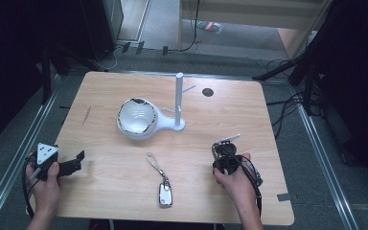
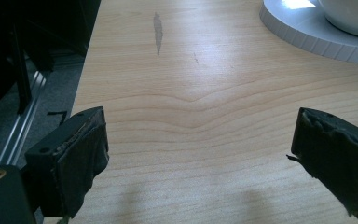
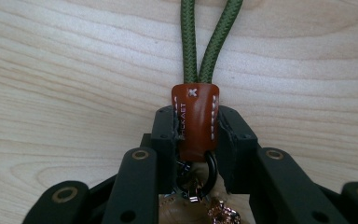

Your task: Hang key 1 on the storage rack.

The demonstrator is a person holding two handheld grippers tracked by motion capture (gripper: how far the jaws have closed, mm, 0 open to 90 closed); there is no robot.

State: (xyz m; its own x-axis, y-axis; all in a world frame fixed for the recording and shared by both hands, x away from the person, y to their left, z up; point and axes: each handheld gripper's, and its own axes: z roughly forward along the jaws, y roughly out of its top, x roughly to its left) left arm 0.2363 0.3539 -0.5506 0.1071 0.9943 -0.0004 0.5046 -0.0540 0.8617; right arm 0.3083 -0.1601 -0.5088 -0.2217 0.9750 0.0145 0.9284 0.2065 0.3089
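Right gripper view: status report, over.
Right hand-held gripper shut on brown leather tab of green cord. Left hand-held gripper open over bare table. Nothing blocking.

A light wood counter (image 1: 124, 191) with rounded corners stands on grey carpeted floor (image 1: 230, 62), with metal rails (image 1: 323, 158) at 3 and 9 o'clock. At 12 o'clock, pale wooden furniture (image 1: 249, 12) and black cables (image 1: 191, 28); dark equipment stands (image 1: 311, 72) occupy both far corners.
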